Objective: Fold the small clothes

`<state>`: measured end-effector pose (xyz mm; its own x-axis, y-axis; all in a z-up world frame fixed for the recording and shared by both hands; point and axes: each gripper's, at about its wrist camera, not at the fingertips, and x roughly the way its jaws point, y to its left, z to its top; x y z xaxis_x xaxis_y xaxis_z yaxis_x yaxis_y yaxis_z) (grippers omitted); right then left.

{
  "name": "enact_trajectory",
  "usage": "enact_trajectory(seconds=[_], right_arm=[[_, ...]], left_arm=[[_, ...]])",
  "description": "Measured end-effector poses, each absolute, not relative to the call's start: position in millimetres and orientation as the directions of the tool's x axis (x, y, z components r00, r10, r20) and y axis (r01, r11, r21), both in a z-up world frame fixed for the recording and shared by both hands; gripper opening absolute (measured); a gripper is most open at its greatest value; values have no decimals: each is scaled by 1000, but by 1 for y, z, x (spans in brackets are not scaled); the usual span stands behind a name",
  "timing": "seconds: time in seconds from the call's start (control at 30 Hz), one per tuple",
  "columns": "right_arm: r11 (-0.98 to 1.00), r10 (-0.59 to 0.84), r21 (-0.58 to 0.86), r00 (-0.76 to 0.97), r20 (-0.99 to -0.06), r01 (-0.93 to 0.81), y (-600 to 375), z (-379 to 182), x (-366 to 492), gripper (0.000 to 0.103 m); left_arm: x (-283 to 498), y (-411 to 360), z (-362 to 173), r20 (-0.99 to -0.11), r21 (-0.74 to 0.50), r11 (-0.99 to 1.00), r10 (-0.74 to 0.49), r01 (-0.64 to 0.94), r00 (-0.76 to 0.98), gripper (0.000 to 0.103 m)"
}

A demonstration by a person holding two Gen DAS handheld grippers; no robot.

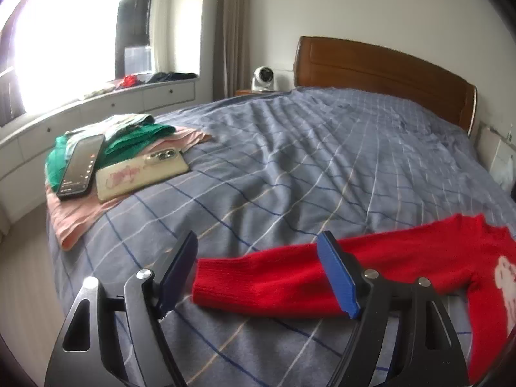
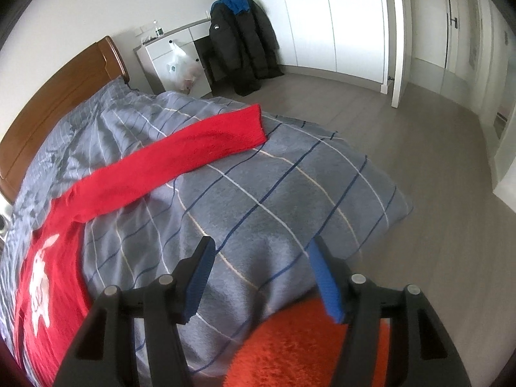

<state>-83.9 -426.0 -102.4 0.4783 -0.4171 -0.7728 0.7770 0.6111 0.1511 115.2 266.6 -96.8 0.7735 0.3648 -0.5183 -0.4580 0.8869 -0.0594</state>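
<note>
From the left wrist view, the left gripper hangs over the near edge of the bed, its jaws spread wide and pinching nothing. The red sweater lies flat on the checked cover, one sleeve stretched out so that its cuff sits in the gap between the two pads; whether the right pad touches the wool cannot be told from here. If the jaws close at this spot they may catch only the top layer of the cuff, or a pinch of the cover with it, and the sleeve would then drag crooked. Two phones rest on a pile of folded clothes well apart on the far left corner; a careless sweep of the cover could tip them toward the floor. The sweater's body is cut off at the right edge, so its hem and collar are not visible.

From the right wrist view, the right gripper also stands with its jaws apart and empty, above bare cover near the bed's corner. The other sleeve lies well ahead of it, reaching toward the bed's edge, where a tug could slide it off. The white figure on the chest is blurred. An orange fuzzy mass fills the bottom; what it is I cannot tell.
</note>
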Motion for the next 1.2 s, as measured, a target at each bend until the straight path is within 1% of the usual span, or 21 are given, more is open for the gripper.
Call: enact_trajectory(seconds=[0.3, 0.4, 0.53, 0.63, 0.77, 0.83, 1.2], right_arm=[[631, -411, 123, 464, -785, 766, -420, -107, -72, 60], [631, -410, 120, 460, -788, 767, -420, -108, -72, 60], [631, -406, 120, 458, -791, 767, -421, -110, -70, 60], [633, -405, 116, 455, -793, 765, -421, -111, -69, 60], [641, -402, 111, 456, -794, 760, -420, -112, -67, 60], [642, -400, 113, 457, -794, 759, -420, -112, -66, 60], [637, -396, 134, 471, -788, 759, -420, -111, -70, 60]], left_arm=[[127, 248, -102, -525, -1, 926, 321, -378, 788, 80], [136, 242, -108, -558, 17, 942, 288, -336, 778, 81], [149, 237, -121, -633, 26, 956, 242, -292, 735, 81], [155, 238, -129, -675, 29, 957, 231, -287, 701, 81], [159, 246, -138, -722, -1, 952, 212, -307, 659, 82], [159, 251, -140, -734, -21, 947, 203, -321, 648, 87], [160, 257, -146, -759, -33, 939, 200, -343, 620, 92]])
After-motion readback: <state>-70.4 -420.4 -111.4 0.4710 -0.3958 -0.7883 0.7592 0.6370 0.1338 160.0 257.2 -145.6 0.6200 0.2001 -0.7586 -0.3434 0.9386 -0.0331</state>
